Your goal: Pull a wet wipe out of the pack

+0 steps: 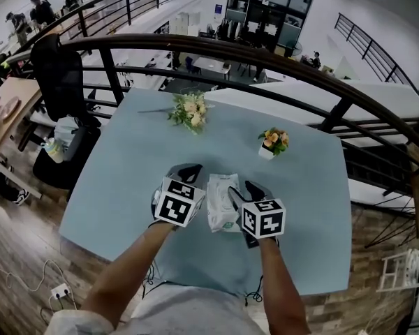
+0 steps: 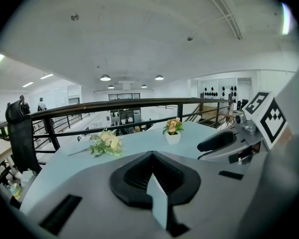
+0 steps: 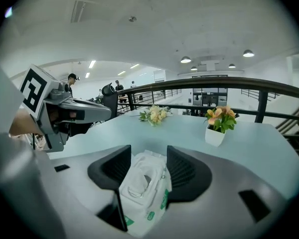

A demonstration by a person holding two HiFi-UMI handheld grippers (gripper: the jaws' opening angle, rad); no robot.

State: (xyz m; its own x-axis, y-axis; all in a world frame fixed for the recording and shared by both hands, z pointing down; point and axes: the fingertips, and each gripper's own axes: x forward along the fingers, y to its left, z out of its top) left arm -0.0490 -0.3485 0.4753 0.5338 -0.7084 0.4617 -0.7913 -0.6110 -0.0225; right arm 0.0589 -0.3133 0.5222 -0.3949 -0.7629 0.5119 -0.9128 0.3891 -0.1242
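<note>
A white wet wipe pack [image 1: 220, 202] with green print lies on the pale blue table [image 1: 126, 187], its flip lid closed. In the right gripper view the wet wipe pack [image 3: 142, 185] fills the gap between my right gripper's [image 3: 149, 158] jaws, and both pads touch its long sides. My right gripper [image 1: 243, 192] sits at the pack's right edge in the head view. My left gripper [image 1: 187, 176] rests just left of the pack, apart from it. Its jaws meet at the tips, so my left gripper [image 2: 152, 156] is shut with nothing in it.
A small white pot of orange flowers [image 1: 273, 144] stands beyond the pack to the right. A loose bouquet [image 1: 189, 110] lies at the table's far side. A dark railing [image 1: 279, 65] curves behind the table. A black office chair [image 1: 59, 82] stands at the left.
</note>
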